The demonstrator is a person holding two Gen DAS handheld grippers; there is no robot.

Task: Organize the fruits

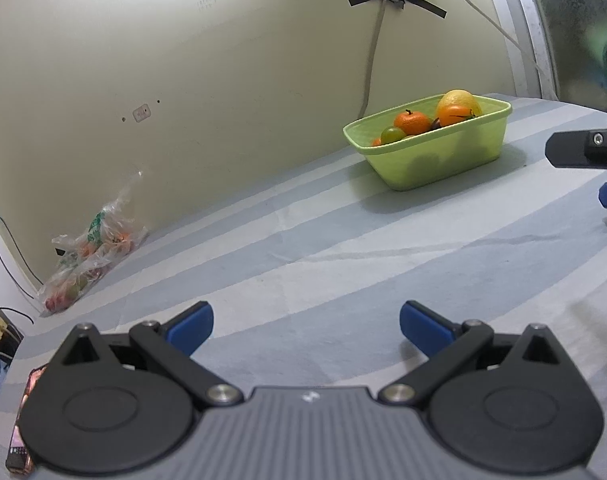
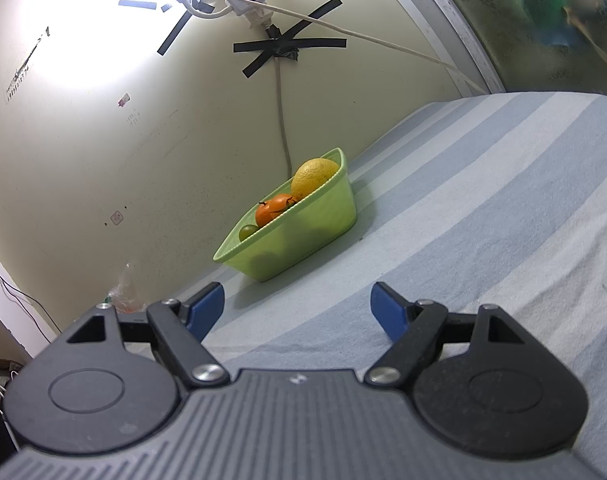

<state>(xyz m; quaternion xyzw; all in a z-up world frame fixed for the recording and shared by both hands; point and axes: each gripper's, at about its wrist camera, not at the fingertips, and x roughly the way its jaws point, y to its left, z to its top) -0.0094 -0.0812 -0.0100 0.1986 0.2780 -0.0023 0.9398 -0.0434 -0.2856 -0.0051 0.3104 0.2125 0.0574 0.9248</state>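
Two blue-tipped claws hang with jaws spread wide and nothing between them above a striped blue-and-white sheet (image 1: 343, 248): the left claw (image 1: 306, 326) nearest in its own view, the right claw (image 2: 298, 309) likewise in its view. Farther back, a lime-green basket (image 1: 447, 156) sits on the sheet close to the wall, holding a large yellow citrus (image 1: 459, 101), two tangerines (image 1: 412, 121) and a green fruit (image 1: 393, 134). A clear plastic bag (image 1: 89, 252) of fruit lies against the wall at far left.
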